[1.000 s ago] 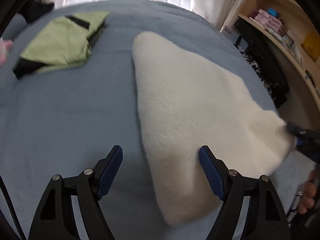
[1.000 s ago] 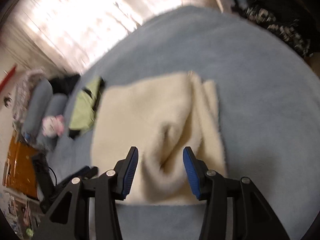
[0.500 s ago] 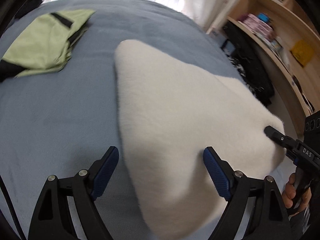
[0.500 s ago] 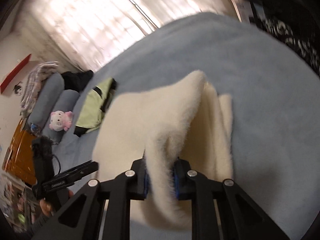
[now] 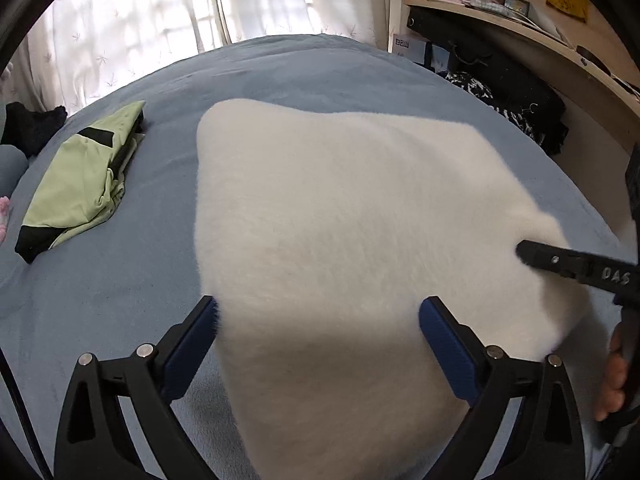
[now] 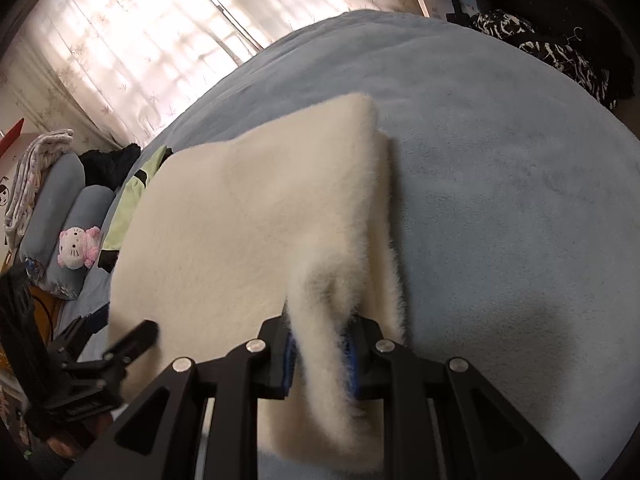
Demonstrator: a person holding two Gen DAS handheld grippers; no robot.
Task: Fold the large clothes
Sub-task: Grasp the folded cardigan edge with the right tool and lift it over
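Partway through, by the look of it. Cream fleece garment spread on the blue bed, already doubled at least once: in the right wrist view a lower layer peeks out along the far-right edge under the top layer. Right of the folded green-and-black garment (seemingly finished and set aside), well apart from it.

Right gripper clamped on a bunched ridge of the fleece at the near-right corner, pads pressed into the pile with fabric standing up between them. Left gripper spread wide, having just been opening further, straddling the near-left edge of the fleece without pinching it; left pad brushing the fringe, right pad over the pile.

Still to do, judging from the broad slab left: secure the left corner, carry both near corners across for another fold, then flatten. Sleeves or collar not discernible.
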